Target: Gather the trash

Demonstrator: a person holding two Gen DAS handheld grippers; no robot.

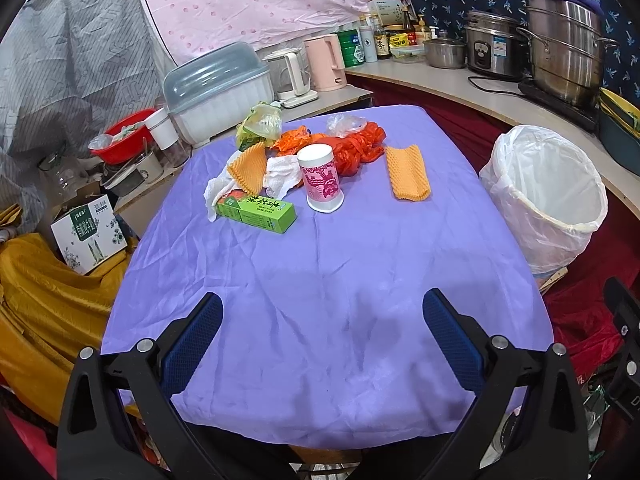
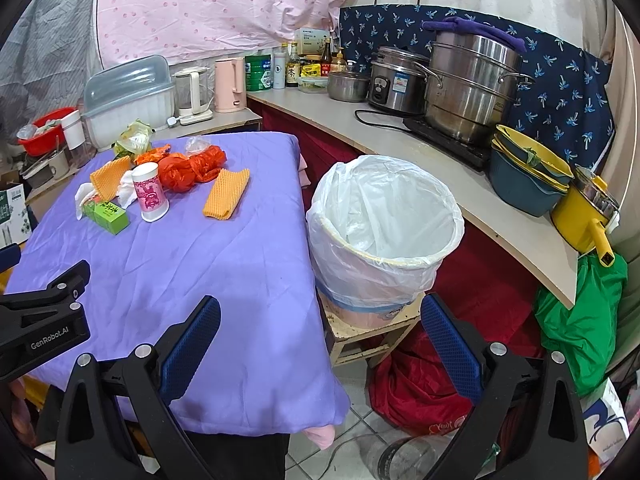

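Trash lies at the far end of the purple-covered table (image 1: 320,280): a green carton (image 1: 256,210), an upturned pink-and-white cup (image 1: 322,178), crumpled white tissue (image 1: 280,176), two orange foam nets (image 1: 408,172), a red plastic bag (image 1: 356,146) and a yellow-green wrapper (image 1: 260,122). A bin lined with a white bag (image 2: 384,224) stands right of the table on a small stool. My left gripper (image 1: 322,320) is open and empty over the near table. My right gripper (image 2: 320,328) is open and empty, near the table's right edge and the bin.
A counter (image 2: 460,176) behind the bin holds steel pots, a rice cooker, stacked bowls and bottles. Kettles and a covered dish rack (image 1: 218,88) stand behind the table. A box (image 1: 90,236) and yellow cloth lie left of it. Red and green bags lie on the floor.
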